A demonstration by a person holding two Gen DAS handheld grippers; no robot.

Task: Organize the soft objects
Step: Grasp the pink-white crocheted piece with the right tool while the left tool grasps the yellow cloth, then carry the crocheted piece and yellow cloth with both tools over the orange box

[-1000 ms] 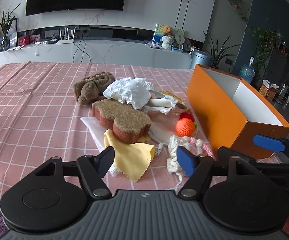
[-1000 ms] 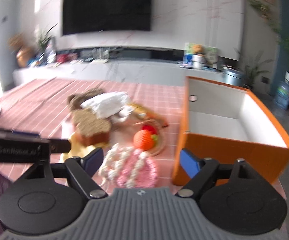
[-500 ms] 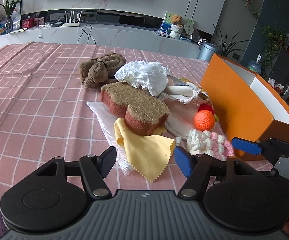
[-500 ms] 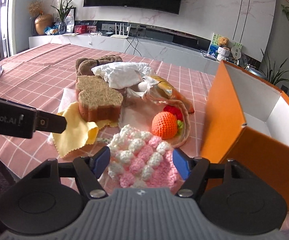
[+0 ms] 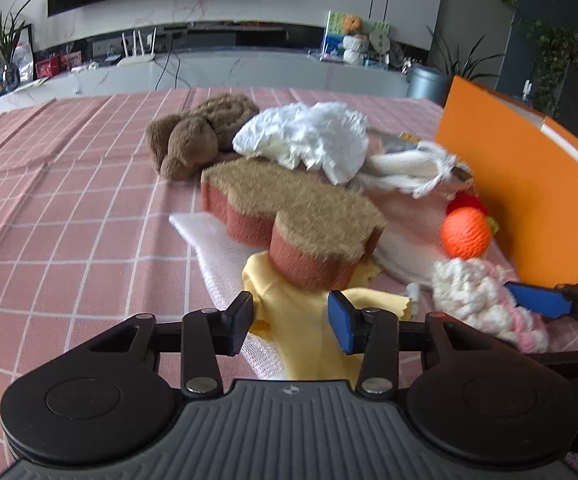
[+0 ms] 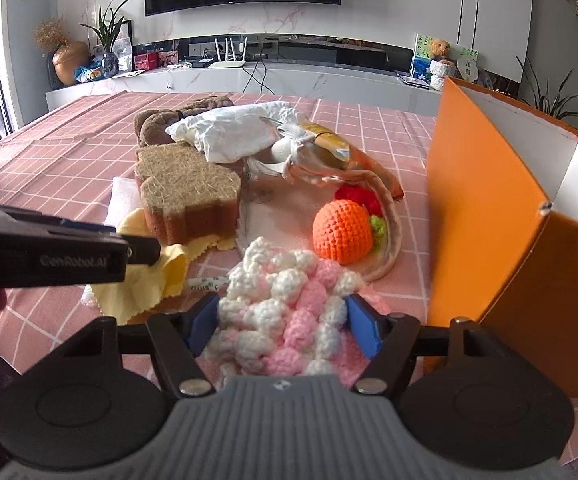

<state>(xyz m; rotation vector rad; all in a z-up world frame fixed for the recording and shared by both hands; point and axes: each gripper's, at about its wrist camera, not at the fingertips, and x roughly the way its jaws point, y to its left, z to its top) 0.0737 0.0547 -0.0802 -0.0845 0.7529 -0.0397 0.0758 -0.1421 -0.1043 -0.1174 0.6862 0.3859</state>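
Pink checked cloth covers your desk [image 6: 69,140], with a TV wall and a low white console behind it, and the soft things sit heaped in the middle so both of your grippers can reach them. The orange box [image 6: 485,208] stands open-topped at the right of the heap, close enough to serve, I judge, as the place where the pile goes.

Your right gripper [image 6: 283,320] is down around the pink-and-white crochet piece [image 6: 285,300], the item nearest the box. Its 2 blue pads press the yarn on either side, with the jaws partly closed; whether the grip is firm enough to lift, I cannot tell. Just behind it lies the orange crochet fruit [image 6: 343,234] on a beige cloth.

Your left gripper [image 5: 291,316] hovers low over the yellow cloth [image 5: 309,332], jaws open with the cloth between the pads but not pinched. That cloth is tucked under the brown-topped sponge [image 5: 293,216], which also rests on a white mesh sheet [image 5: 213,252], so pulling the cloth would likely drag on the sponge.

Farther back sit the brown plush toy [image 5: 193,140] and a crumpled white bag [image 5: 305,136], both untouched. Nothing can be seen inside the box in either view, so the sorting looks barely begun.
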